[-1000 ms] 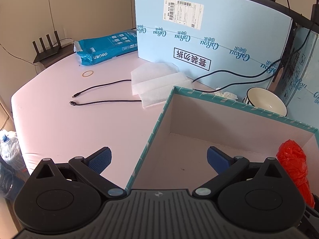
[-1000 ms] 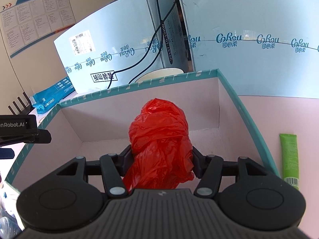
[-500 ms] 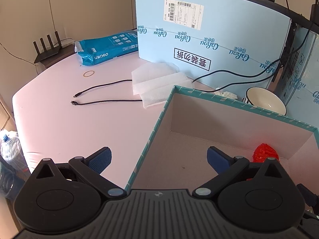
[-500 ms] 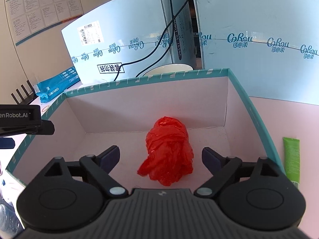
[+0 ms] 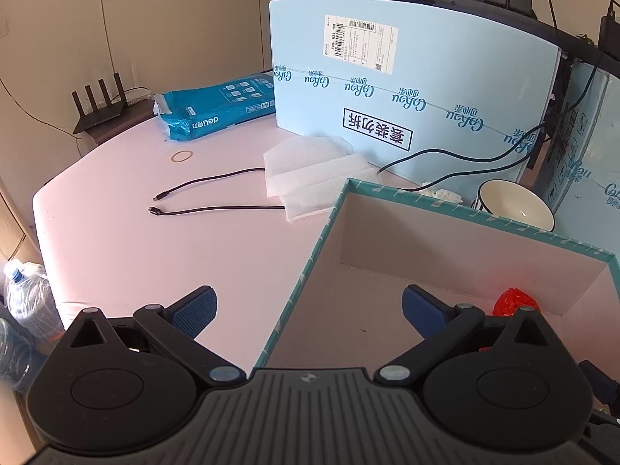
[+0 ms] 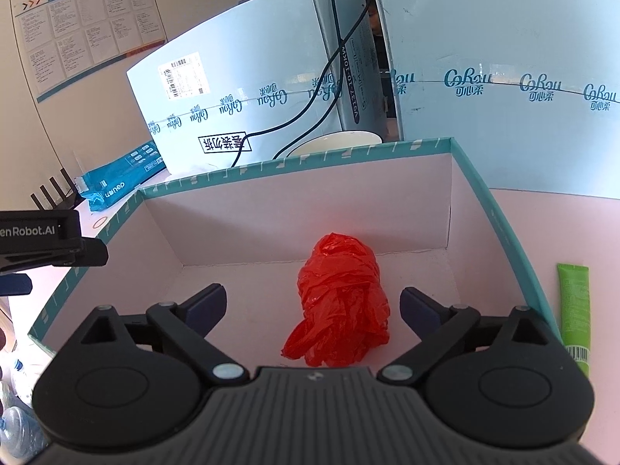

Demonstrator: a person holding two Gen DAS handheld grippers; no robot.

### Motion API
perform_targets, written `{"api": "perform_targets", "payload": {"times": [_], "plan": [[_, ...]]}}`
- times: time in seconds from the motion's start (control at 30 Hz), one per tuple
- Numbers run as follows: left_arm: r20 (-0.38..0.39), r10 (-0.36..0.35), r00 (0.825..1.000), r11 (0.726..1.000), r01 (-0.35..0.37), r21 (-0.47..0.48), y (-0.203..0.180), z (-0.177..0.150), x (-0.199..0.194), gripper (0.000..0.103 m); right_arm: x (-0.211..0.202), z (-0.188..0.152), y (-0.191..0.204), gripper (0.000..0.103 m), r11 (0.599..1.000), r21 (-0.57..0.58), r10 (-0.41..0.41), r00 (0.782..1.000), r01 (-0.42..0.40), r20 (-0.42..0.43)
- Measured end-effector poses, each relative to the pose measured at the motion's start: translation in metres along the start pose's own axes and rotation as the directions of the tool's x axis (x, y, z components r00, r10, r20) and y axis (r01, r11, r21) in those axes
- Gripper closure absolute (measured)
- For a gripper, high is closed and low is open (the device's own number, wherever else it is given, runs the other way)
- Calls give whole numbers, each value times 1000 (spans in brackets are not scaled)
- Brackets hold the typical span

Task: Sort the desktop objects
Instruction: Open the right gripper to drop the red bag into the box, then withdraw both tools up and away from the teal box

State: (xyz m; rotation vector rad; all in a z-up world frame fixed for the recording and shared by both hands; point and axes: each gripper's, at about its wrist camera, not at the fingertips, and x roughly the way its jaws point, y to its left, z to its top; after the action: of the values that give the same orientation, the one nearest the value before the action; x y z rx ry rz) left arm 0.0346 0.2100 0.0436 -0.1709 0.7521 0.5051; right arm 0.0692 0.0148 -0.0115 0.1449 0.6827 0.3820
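We note two cable ends [image 5: 155, 209] loose on the pink table [image 5: 116, 240], foam sheets [image 5: 310, 170] just right of them. Our left gripper [image 5: 308, 306] is spread wide, holding nothing, straddling the box [image 5: 329, 217] wall. Our right gripper [image 6: 313, 304] is likewise released, its fingers either side of the red bag [image 6: 341, 294], which lies crumpled on the box floor. A green tube [image 6: 575, 310] lies outside, right of the box.

Two blue cartons [image 6: 248, 108] [image 6: 503, 97], one bowl [image 5: 513, 203] (white), two cable ends [image 5: 161, 196] [image 5: 154, 210].
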Motion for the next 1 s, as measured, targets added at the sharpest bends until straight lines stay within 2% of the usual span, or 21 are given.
{"api": "perform_targets", "payload": {"times": [0.17, 0.37, 0.6, 1.0], "plan": [[53, 2, 999, 1000, -2, 4, -2, -3, -14, 1, -9, 0, 2, 5, 1000, -13, 24, 999, -24, 42], [115, -7, 993, 1000, 6, 8, -7, -6, -32, 1, -29, 2, 7, 5, 997, -72, 40, 990, -31, 137], [117, -24, 993, 1000, 22, 21, -25, -13, -45, 1, -51, 2, -3, 3, 994, -104, 47, 974, -24, 224], [114, -69, 991, 996, 62, 58, -63, -27, -67, 1, -84, -2, -49, 1, 998, -48, -24, 965, 39, 262]]}}
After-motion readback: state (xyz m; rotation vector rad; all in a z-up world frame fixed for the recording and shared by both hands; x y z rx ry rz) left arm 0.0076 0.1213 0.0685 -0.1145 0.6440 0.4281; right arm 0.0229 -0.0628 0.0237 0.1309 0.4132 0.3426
